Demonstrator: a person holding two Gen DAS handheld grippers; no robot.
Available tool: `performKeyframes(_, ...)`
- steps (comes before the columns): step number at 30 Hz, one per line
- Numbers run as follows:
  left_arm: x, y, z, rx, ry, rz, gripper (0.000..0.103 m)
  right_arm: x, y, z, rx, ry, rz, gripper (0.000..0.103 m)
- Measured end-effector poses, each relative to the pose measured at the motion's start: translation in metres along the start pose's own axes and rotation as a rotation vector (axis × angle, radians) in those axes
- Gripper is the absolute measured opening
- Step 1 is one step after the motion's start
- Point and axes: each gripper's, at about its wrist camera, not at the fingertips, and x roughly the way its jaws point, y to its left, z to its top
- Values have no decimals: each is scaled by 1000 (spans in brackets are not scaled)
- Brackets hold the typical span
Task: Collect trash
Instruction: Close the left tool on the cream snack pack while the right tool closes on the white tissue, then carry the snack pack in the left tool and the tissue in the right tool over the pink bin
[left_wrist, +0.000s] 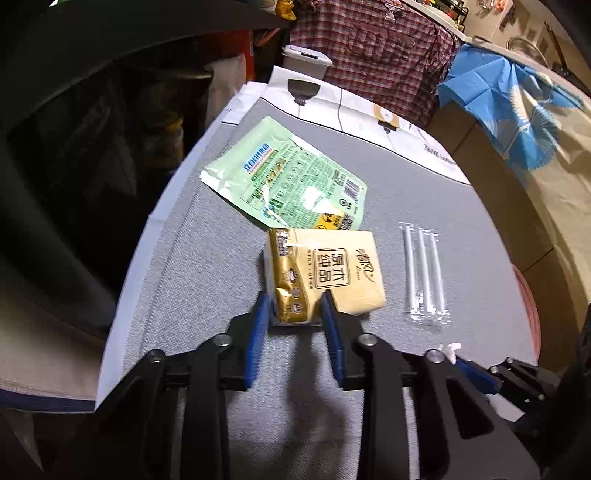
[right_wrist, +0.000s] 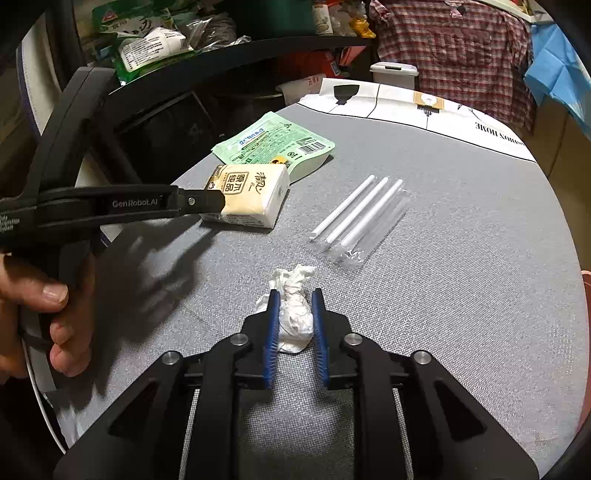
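My left gripper is shut on the near end of a yellow tissue pack, which rests on the grey table. The pack and that gripper also show in the right wrist view, at the left. My right gripper is shut on a crumpled white tissue just above the table. A green flat pouch lies behind the tissue pack; it also shows in the right wrist view. A clear sleeve of three white straws lies to the right, also in the left wrist view.
The grey table has a white printed cloth along its far edge. A plaid shirt and blue cloth hang behind. A dark shelf with packets stands at the far left.
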Motion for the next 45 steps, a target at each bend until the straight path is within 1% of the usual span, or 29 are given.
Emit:
performKeyframes(2,-1,-2,0,14,-1,16,23,-2,1,-1,-6,-7,-8,14)
performKeyframes(4,-2,-7,-2,38,-5,33,15,-3,0,0,-7,-11,-13,14)
performKeyframes(7,-7,-12,-2,60,-17,47,11,-8,-2,1,-6,-26,-20,13)
performKeyframes(13,-25,-21,-2,103,-61,78,8,-22,-3,4,-10,-63,-35,13)
performKeyframes(24,-51,-37,-7,163,-117,114,6,-55,-10,2,4,-129,-71,13)
performKeyframes(29,-67,-45,-7,180,-150,113,5,-73,-16,2,23,-161,-87,13)
performKeyframes(36,-79,-60,-10,211,-176,110,5,-100,-21,2,28,-206,-106,13)
performKeyframes(45,-94,-76,-9,223,-209,85,5,-137,-36,6,31,-246,-147,13)
